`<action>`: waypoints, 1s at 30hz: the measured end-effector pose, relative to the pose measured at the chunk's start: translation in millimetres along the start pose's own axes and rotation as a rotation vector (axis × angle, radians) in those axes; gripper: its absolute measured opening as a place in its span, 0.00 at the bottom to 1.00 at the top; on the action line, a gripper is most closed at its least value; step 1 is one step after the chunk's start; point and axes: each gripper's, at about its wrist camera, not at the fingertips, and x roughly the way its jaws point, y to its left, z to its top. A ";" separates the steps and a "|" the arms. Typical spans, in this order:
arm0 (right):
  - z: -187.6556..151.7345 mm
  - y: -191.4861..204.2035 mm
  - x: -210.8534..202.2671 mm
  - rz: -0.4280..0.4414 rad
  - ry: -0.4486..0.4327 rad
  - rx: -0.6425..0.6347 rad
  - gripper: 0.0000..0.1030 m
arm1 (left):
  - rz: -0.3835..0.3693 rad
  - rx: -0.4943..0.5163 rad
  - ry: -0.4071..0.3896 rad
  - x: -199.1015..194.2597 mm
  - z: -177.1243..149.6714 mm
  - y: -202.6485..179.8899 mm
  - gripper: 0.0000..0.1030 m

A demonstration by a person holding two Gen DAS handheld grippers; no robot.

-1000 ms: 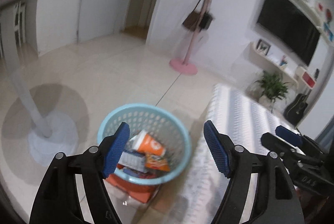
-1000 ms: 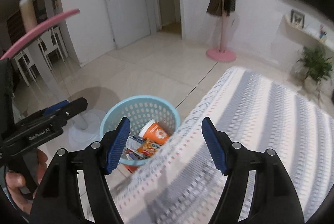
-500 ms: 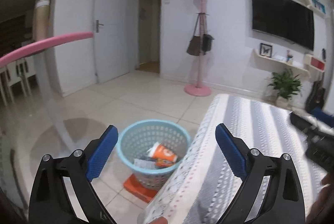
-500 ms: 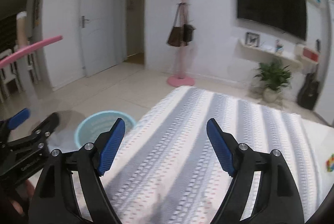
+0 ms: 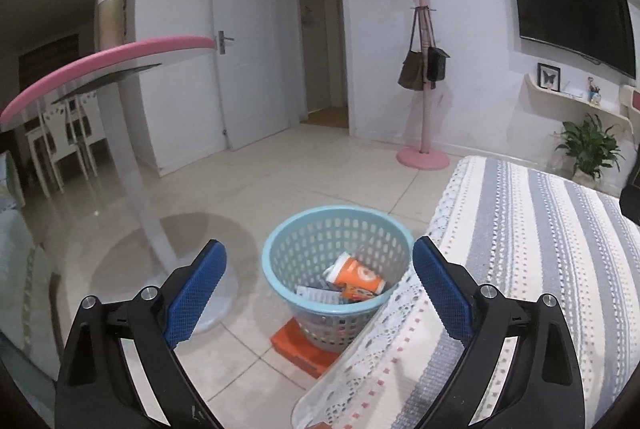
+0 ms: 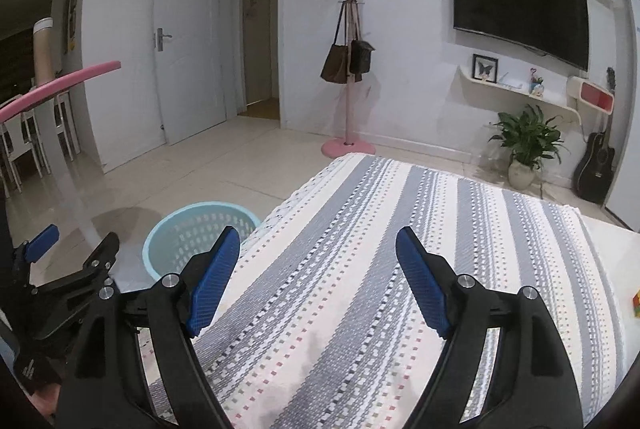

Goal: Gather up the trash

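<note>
1. Blue-padded left gripper [image 5: 318, 281], left wrist view: jaws wide apart, having just opened, nothing between them. Pale-blue basket [image 5: 276, 261] stands on the floor at 12 o'clock beyond the fingers, touching the striped tablecloth [image 5: 540, 241] at 3 o'clock. Trash inside: orange cup [image 5: 356, 275] on wrappers. Gripper tilts gently downward.
2. Right wrist view: right gripper [image 6: 318, 279] empty, jaws apart, having just opened, angled down over the cloth. Basket rim at 9 o'clock; left gripper at 8 o'clock.
3. Risk, judged: the low-hanging cloth edge could snag on a finger and drag; the light basket could tip if knocked.
</note>
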 end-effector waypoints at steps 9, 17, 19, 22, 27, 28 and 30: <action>-2.8 9.4 1.2 0.013 -0.004 -0.013 0.74 | -0.009 -0.008 0.007 -2.5 -0.1 4.6 0.89; -3.9 12.9 5.1 0.021 0.010 -0.014 0.74 | -0.006 -0.029 0.010 -1.2 1.1 12.3 0.89; -4.4 15.3 5.1 0.020 0.009 -0.018 0.74 | -0.003 -0.032 0.009 -1.3 1.0 13.4 0.89; -5.0 16.5 5.5 0.024 0.011 -0.014 0.74 | 0.002 -0.034 0.009 -2.0 0.9 13.2 0.89; -5.3 15.8 6.2 0.030 0.013 -0.008 0.74 | 0.008 -0.042 0.008 -2.2 1.4 15.1 0.89; -5.2 16.1 5.8 0.030 0.012 -0.008 0.74 | 0.008 -0.042 0.008 -2.3 1.2 14.9 0.89; -5.2 16.1 5.8 0.031 0.012 -0.008 0.74 | 0.007 -0.040 0.008 -3.2 0.1 14.0 0.89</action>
